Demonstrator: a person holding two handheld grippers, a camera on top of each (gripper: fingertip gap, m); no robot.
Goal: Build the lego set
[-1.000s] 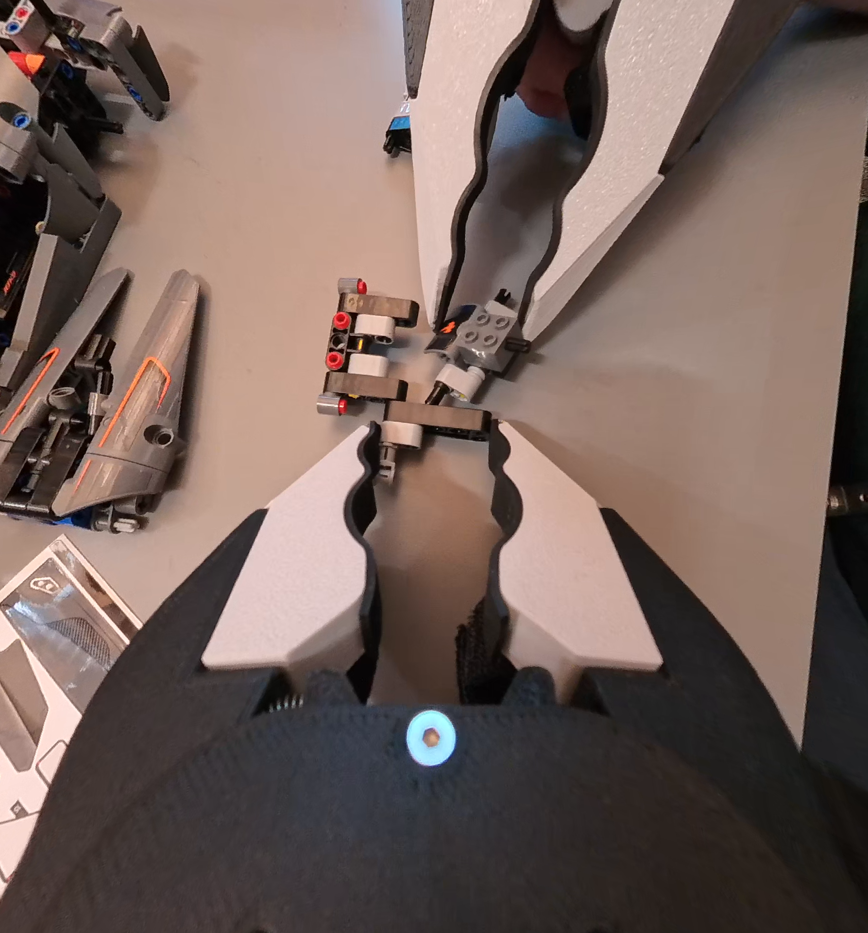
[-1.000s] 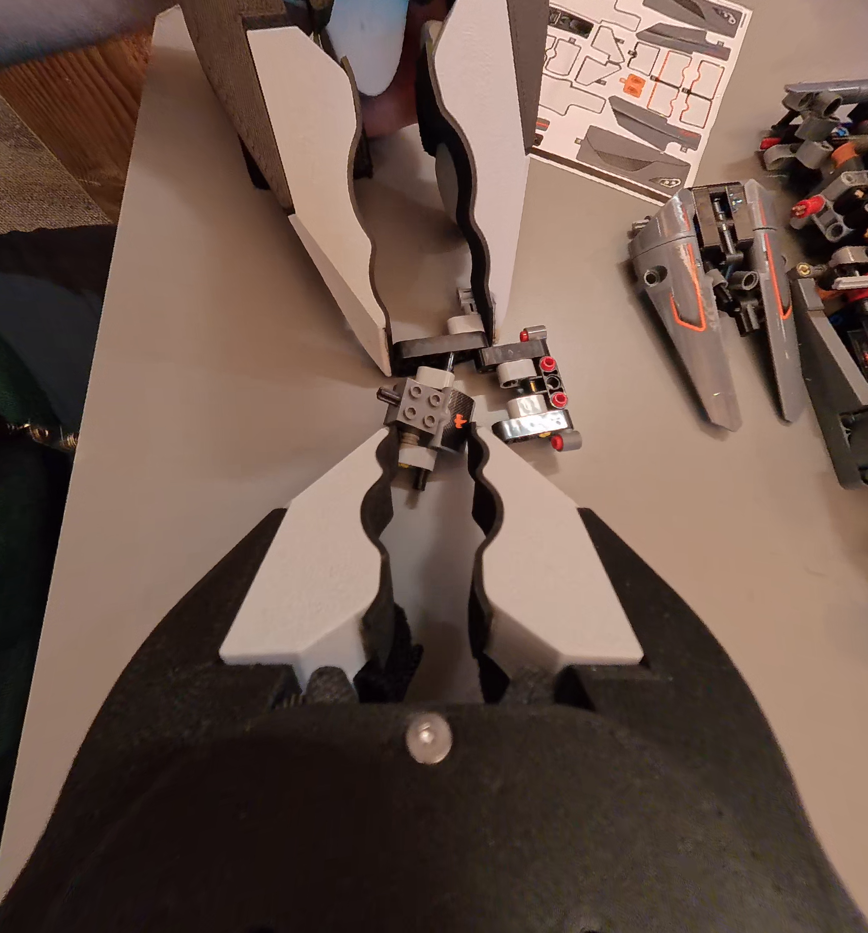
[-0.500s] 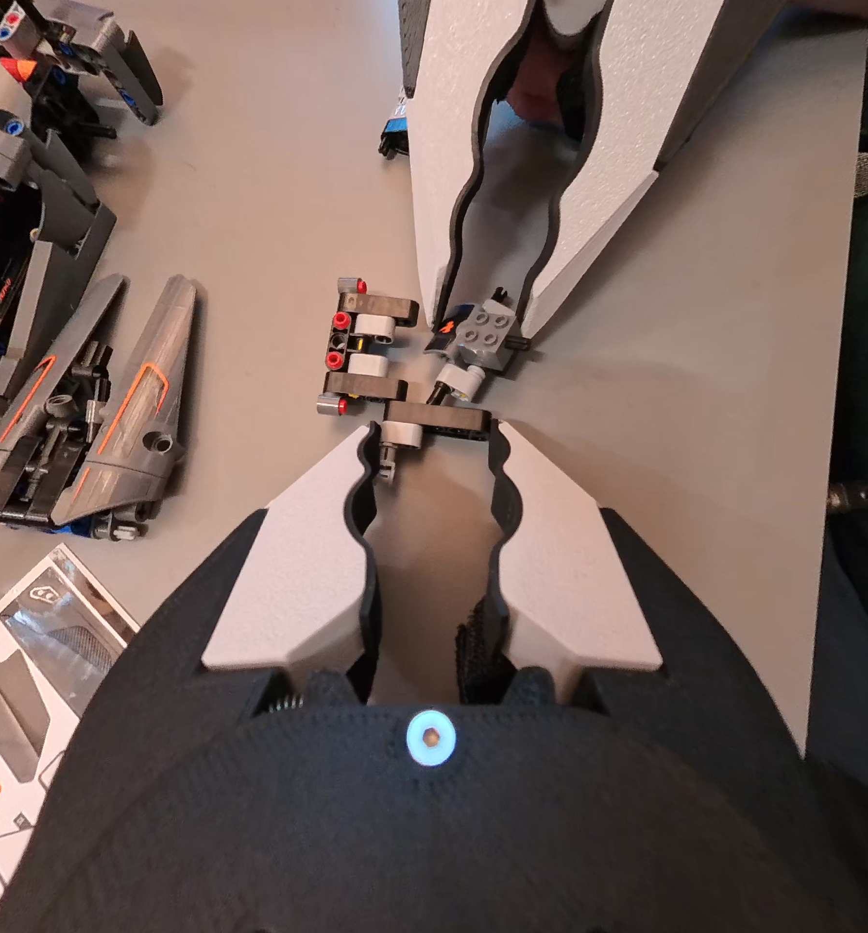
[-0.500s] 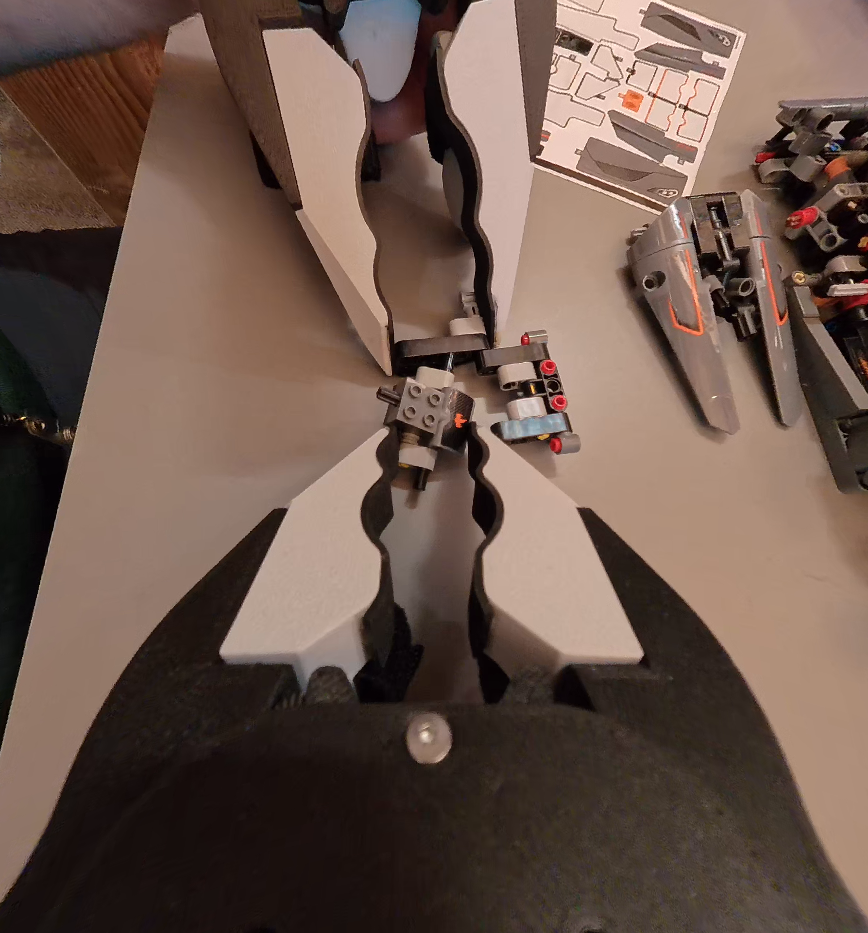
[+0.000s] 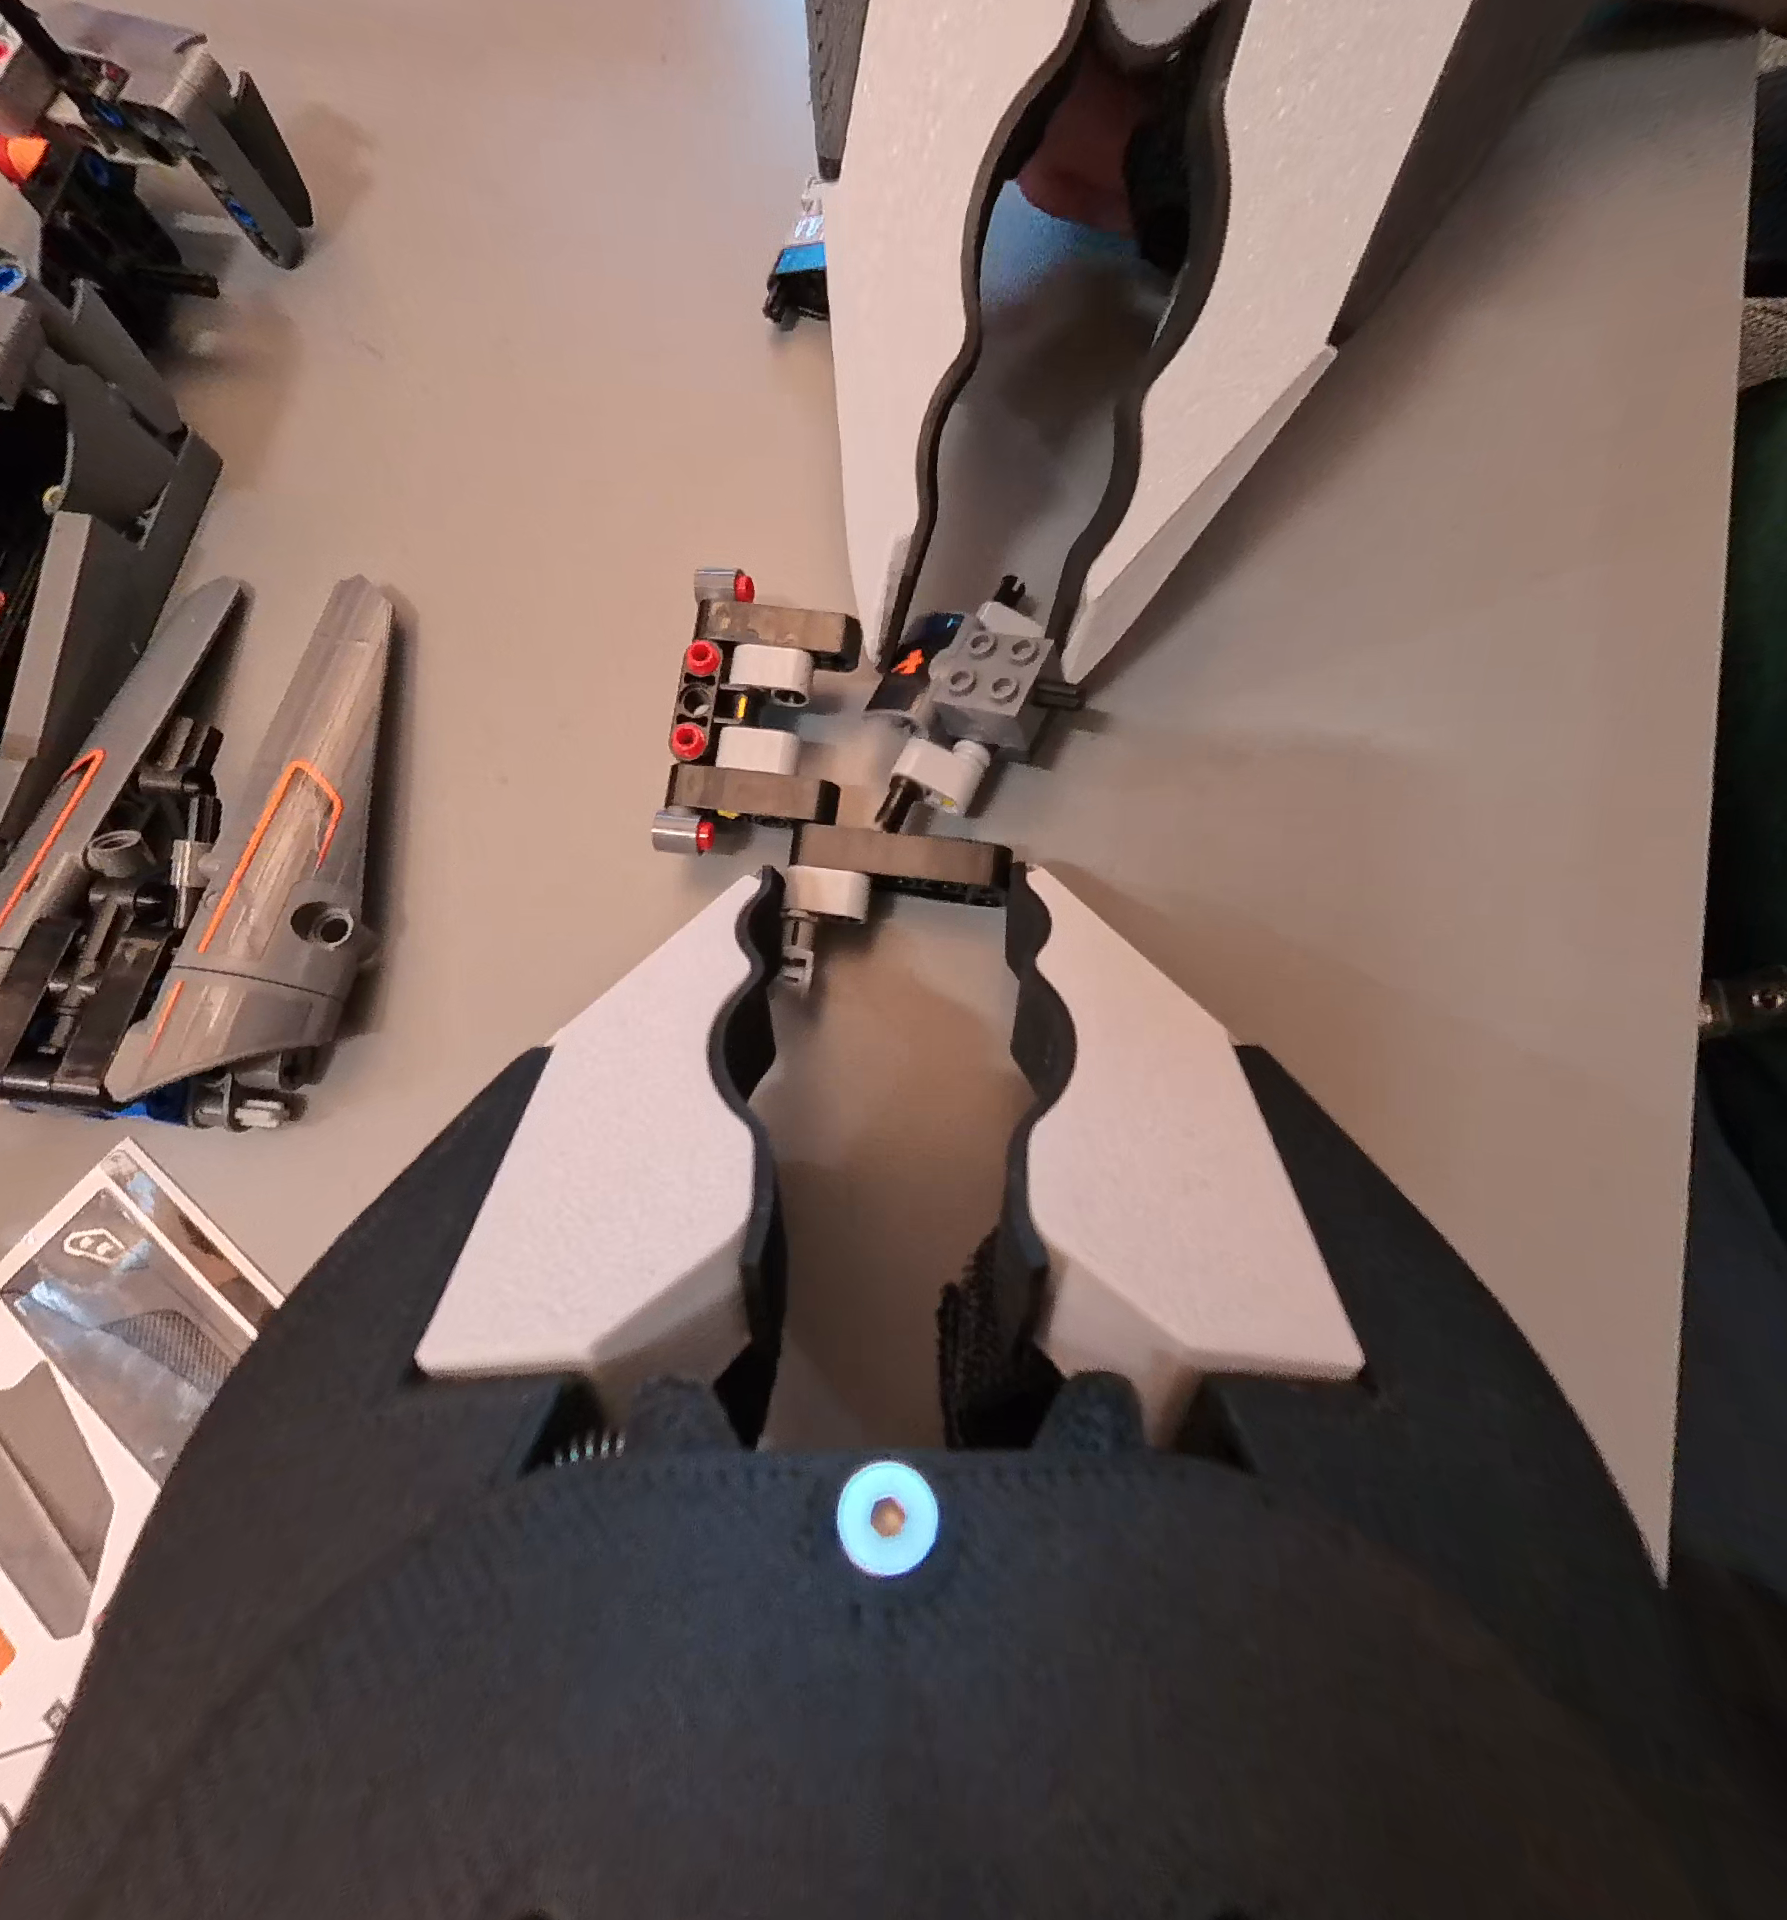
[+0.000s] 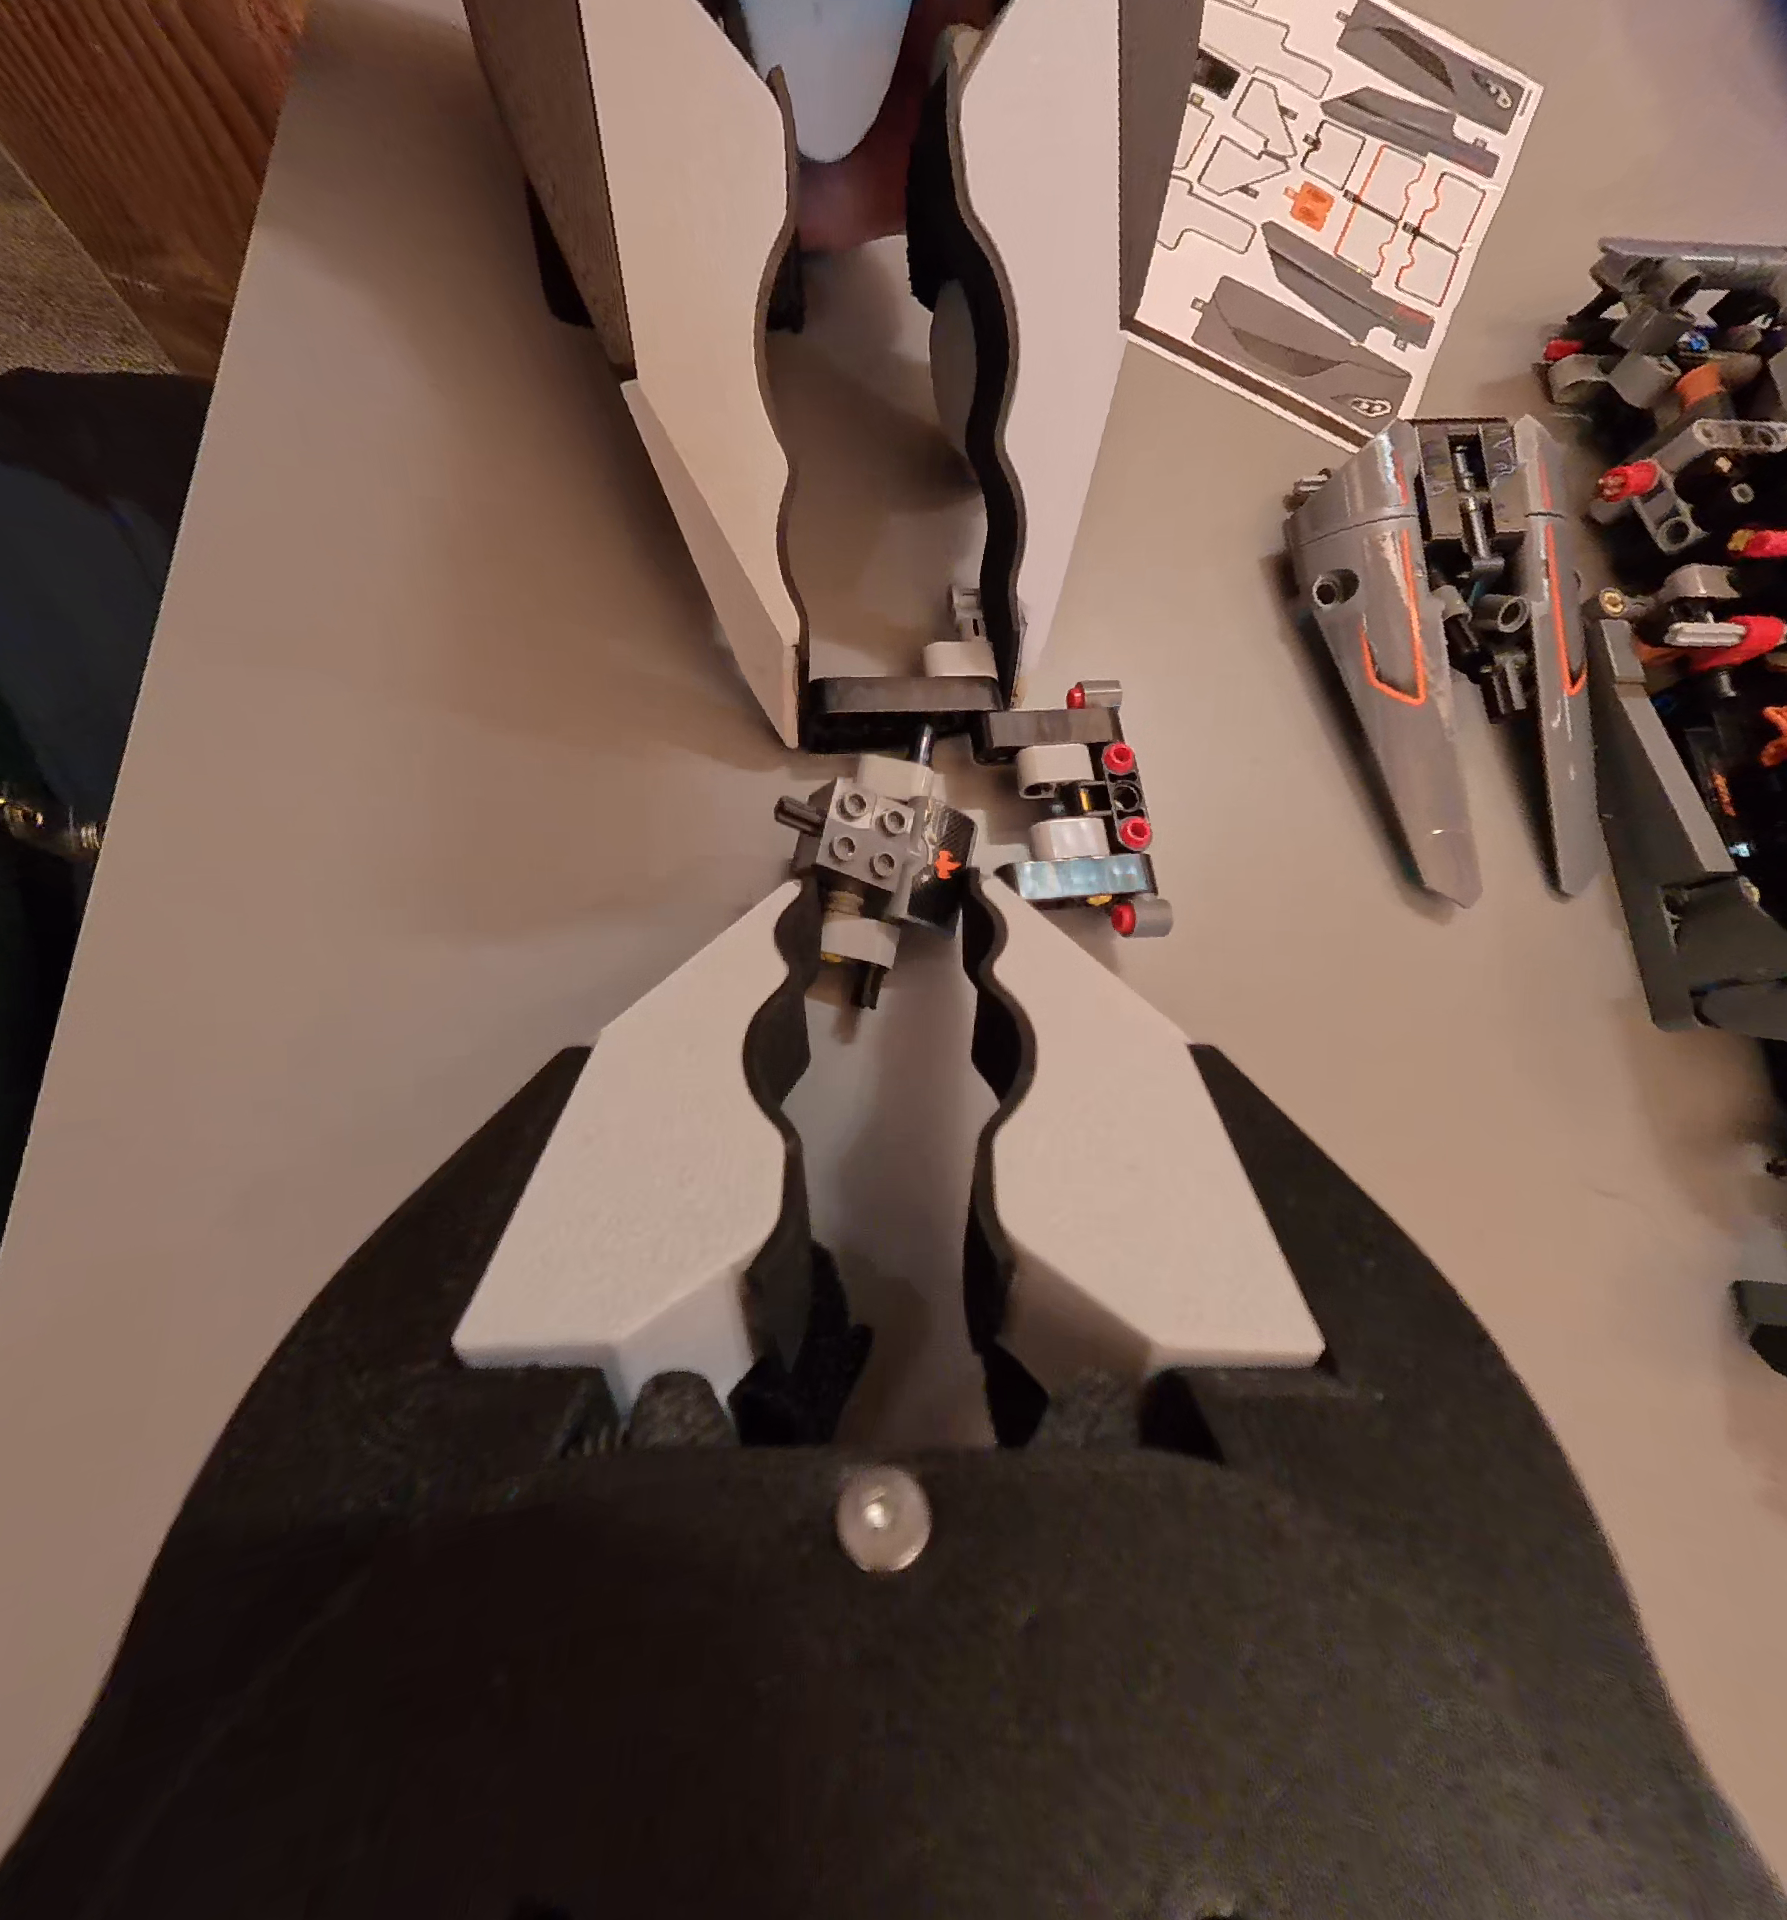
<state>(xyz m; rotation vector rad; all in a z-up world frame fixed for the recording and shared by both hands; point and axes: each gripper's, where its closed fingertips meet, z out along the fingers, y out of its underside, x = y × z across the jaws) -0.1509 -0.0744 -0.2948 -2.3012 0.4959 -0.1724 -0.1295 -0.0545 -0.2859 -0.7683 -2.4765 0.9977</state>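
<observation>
I hold the small lego sub-assembly between my two grippers, which face each other over the grey table (image 5: 1388,935). My left gripper (image 5: 894,883) pinches the black beam (image 5: 904,862) at its tips, with a pale grey connector tucked against the left finger. My right gripper (image 6: 873,894) clamps the grey studded block (image 6: 868,836), whose dark side panel bears an orange mark. A thin black axle (image 6: 923,743) runs from the block toward the beam, so I judge the step in hand is joining these two pieces. A side frame with red pins (image 5: 738,717) hangs off the beam, on the left in the left wrist view.

Next I need to line the axle up squarely with the beam's hole and push the grippers straight together, without twisting. The winged panel section (image 5: 193,862) and the larger model (image 6: 1720,623) wait well apart.
</observation>
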